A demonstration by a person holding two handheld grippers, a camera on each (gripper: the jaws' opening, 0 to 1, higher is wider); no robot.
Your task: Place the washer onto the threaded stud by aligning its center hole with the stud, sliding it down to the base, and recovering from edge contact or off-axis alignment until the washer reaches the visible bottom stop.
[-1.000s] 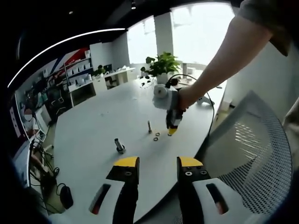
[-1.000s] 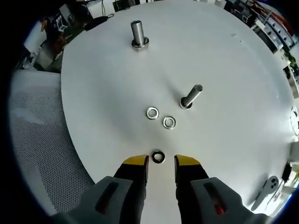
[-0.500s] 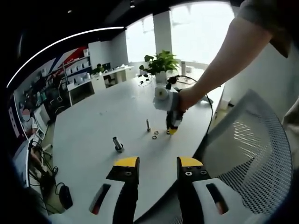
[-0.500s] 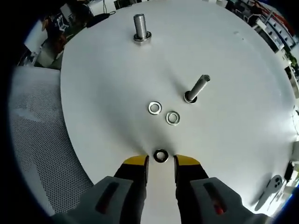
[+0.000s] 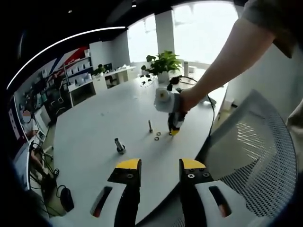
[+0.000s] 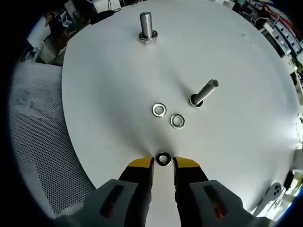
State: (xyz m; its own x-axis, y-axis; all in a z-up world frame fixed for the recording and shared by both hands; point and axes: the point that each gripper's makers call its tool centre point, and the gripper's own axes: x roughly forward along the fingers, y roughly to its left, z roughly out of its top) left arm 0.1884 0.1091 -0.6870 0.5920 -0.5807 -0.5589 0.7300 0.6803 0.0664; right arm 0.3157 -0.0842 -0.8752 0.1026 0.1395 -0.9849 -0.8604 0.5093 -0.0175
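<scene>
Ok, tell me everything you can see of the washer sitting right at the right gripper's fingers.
The washer is a small flat metal ring, darker than the two bright washers lying farther out. Its centre hole is clear. It lies flat on the white table, between the yellow tips of the right gripper. The fingers stand close on either side; whether they press it cannot be told. The thin stud and the thick stud stand apart, beyond it.

A potted plant (image 5: pixel 163 64) stands at the desk's (image 5: pixel 94 127) far edge; a mesh chair (image 5: pixel 255 156) sits by the near edge, shelving (image 5: pixel 78 75) beyond.
</scene>
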